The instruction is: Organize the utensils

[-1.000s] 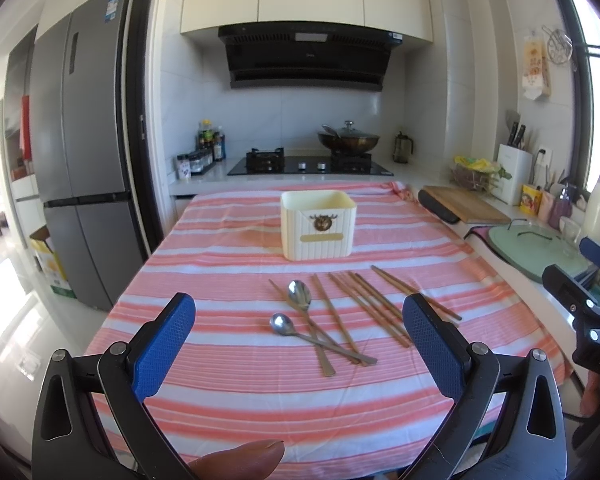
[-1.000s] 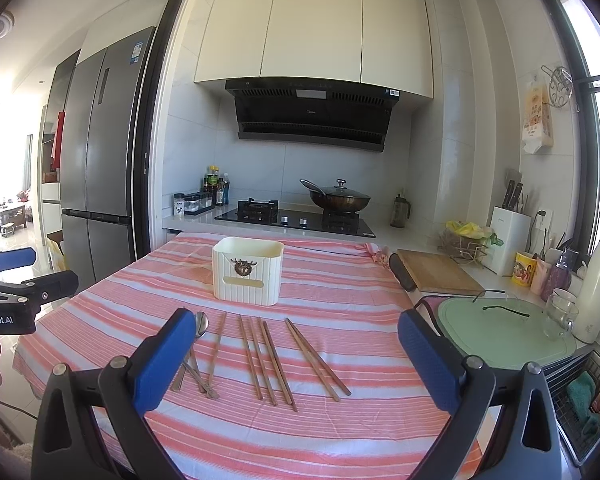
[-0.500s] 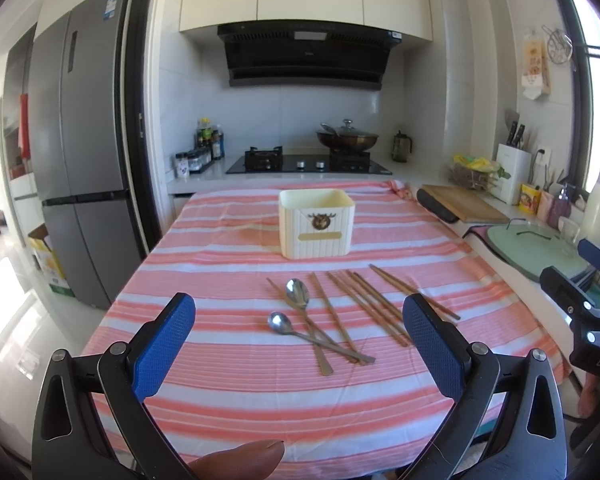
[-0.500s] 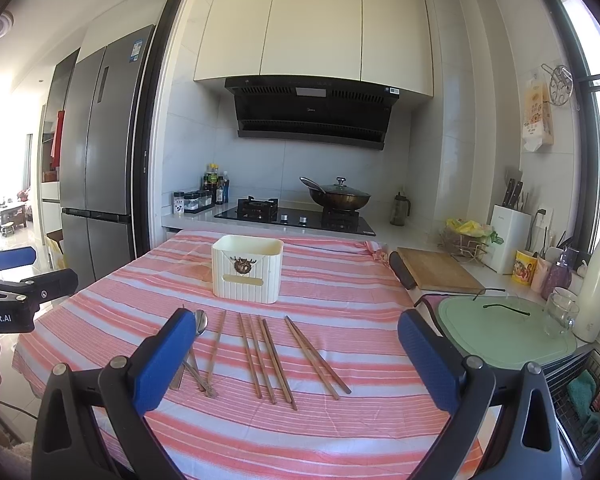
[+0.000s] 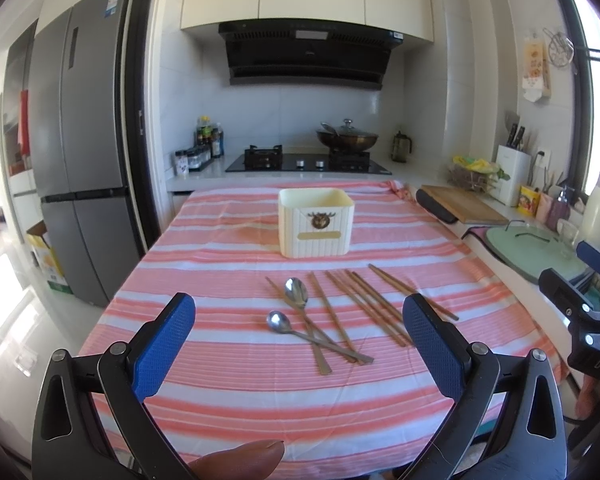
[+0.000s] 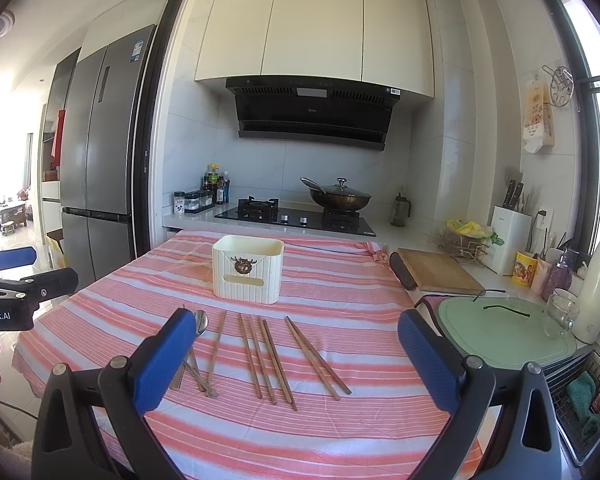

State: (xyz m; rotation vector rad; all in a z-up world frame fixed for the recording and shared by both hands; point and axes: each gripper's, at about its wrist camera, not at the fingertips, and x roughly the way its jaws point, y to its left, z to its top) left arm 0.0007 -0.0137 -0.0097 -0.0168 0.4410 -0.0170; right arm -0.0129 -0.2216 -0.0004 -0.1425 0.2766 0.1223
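In my left wrist view, the grey fridge [image 5: 80,152] fills the upper left of the frame, and below it the pink-and-white striped tablecloth [image 5: 228,264] spreads across the middle. My left gripper [image 5: 299,322] sits at the bottom edge with its blue pads [image 5: 165,332] spread wide apart, holding nothing, and a fingertip [image 5: 240,460] shows at the bottom centre. Between the pads, two metal spoons [image 5: 296,292] lie just left of centre, their handles crossing a lone wooden chopstick. To their right the other wooden chopsticks [image 5: 364,300] lie flat in a loose fan, all running toward the lower right. Above them, at frame centre, stands the cream utensil holder [image 5: 316,222], upright, apart from the utensils. Behind it in the upper centre is the stove with a lidded wok [image 5: 347,138]. At the right edge I see my right gripper [image 5: 584,276] from the side. Switching to the right wrist view, the left gripper [image 6: 10,276] pokes in at the left edge, off the table. My right gripper [image 6: 296,342] has its jaws wide apart and empty, low in the frame. A spoon [image 6: 200,324] peeks out just beside the left pad, the chopsticks [image 6: 268,356] lie in the lower centre, and the utensil holder [image 6: 248,270] stands above them. A wooden cutting board [image 6: 436,274] and a pale green board [image 6: 500,332] sit at the right.
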